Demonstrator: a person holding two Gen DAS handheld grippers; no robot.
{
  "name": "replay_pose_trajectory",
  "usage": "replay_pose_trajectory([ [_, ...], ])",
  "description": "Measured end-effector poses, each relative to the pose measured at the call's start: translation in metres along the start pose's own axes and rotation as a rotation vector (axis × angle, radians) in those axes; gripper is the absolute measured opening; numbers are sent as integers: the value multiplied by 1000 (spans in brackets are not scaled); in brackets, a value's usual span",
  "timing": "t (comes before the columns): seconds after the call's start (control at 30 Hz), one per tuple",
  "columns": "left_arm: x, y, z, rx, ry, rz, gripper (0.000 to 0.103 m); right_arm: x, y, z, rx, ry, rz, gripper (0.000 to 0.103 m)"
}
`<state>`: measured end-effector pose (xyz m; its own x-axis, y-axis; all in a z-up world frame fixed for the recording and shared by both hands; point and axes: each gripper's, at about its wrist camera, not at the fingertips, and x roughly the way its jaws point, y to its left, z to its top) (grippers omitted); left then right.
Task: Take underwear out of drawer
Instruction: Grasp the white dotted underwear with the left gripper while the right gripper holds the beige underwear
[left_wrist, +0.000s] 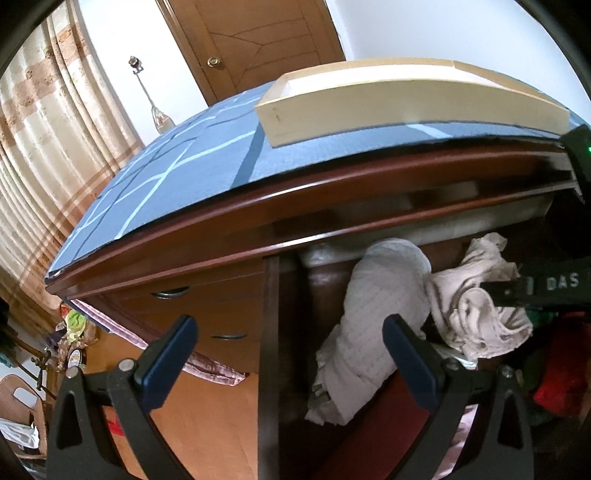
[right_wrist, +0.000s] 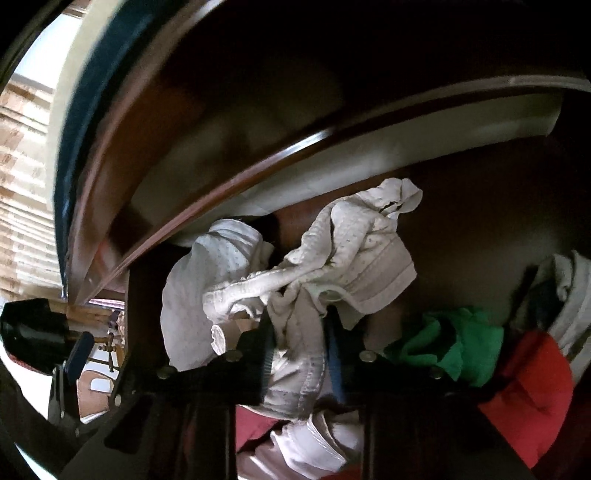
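The dark wooden drawer (left_wrist: 269, 332) stands pulled out under the dresser top. A pale beige piece of underwear (right_wrist: 354, 251) is bunched up above the other clothes, and my right gripper (right_wrist: 301, 339) is shut on its lower part. The left wrist view shows that same underwear (left_wrist: 476, 314) with the right gripper (left_wrist: 513, 291) reaching in from the right. A white dotted garment (left_wrist: 380, 314) lies rolled beside it. My left gripper (left_wrist: 290, 339) hangs open over the drawer's left wall, with only the white roll's edge near its right finger.
A green garment (right_wrist: 454, 343) and a red one (right_wrist: 524, 398) lie in the drawer's right part. On the dresser top a cream tray (left_wrist: 369, 107) sits on a blue lined mat (left_wrist: 177, 173). Lower drawers with metal handles (left_wrist: 171, 293) and wooden floor (left_wrist: 207, 424) are at the left.
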<state>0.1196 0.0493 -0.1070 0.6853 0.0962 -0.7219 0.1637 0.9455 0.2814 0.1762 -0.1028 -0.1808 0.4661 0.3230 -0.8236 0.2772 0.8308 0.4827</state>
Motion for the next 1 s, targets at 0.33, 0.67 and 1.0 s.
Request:
replay_pose_trajectory([
  [0.33,7,-12,9,38,27,4,102,-3,-12,-4,10,-22,6,25],
  [0.67,14,-20,13,76,46,58,102,-4,2,-10,-38,-54,7,25],
  [1.0,23,-22,16,115,69,98,102,-10,-3,-5,-62,-28,-5,25],
])
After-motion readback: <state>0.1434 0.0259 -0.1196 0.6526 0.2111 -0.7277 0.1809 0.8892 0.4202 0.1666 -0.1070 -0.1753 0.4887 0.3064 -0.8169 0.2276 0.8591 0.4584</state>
